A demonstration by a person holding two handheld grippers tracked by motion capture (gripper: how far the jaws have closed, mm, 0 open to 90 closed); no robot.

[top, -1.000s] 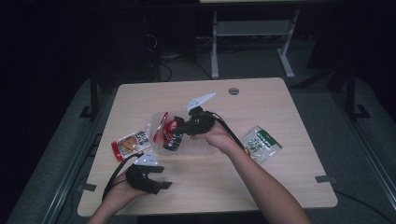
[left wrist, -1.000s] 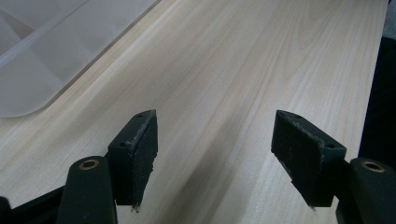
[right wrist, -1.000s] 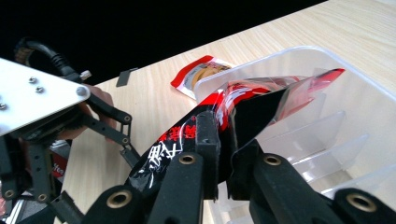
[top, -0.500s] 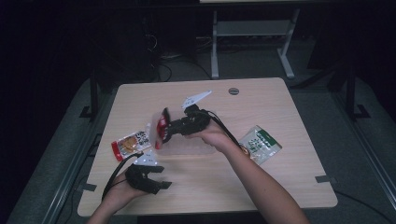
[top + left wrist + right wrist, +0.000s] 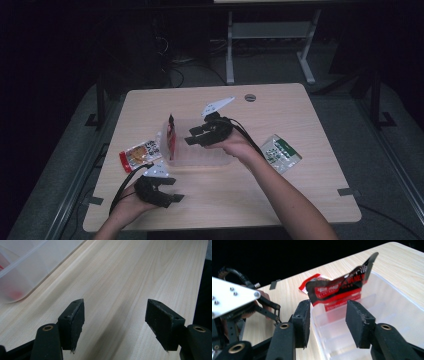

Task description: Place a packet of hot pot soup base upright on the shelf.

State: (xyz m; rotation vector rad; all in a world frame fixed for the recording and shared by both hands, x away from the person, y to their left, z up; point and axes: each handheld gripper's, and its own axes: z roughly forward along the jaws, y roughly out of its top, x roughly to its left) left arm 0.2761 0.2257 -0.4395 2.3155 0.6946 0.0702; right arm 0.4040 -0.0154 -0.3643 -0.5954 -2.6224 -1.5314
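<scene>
- Orange-and-red snack packet (image 5: 139, 154): lies flat on the table (image 5: 300, 190), left of the bin and just beyond my left gripper (image 5: 159, 192).
- Left gripper: jaws stand apart over bare wood with nothing between them, resting near the table's front edge; it has kept its place.
- Red-and-black snack packet (image 5: 342, 288): stands on edge against the left end wall of the clear plastic bin (image 5: 200, 157), long axis roughly upright, top corner above the rim. It lies straight ahead of my right gripper (image 5: 328, 323), the nearer of the two.
- Right gripper: jaws have just been opening and now stand apart, clear of the packet; a second ago they were shut on it over the bin.
- Green-and-white packet (image 5: 280, 153): flat on the table, right of the bin.
</scene>
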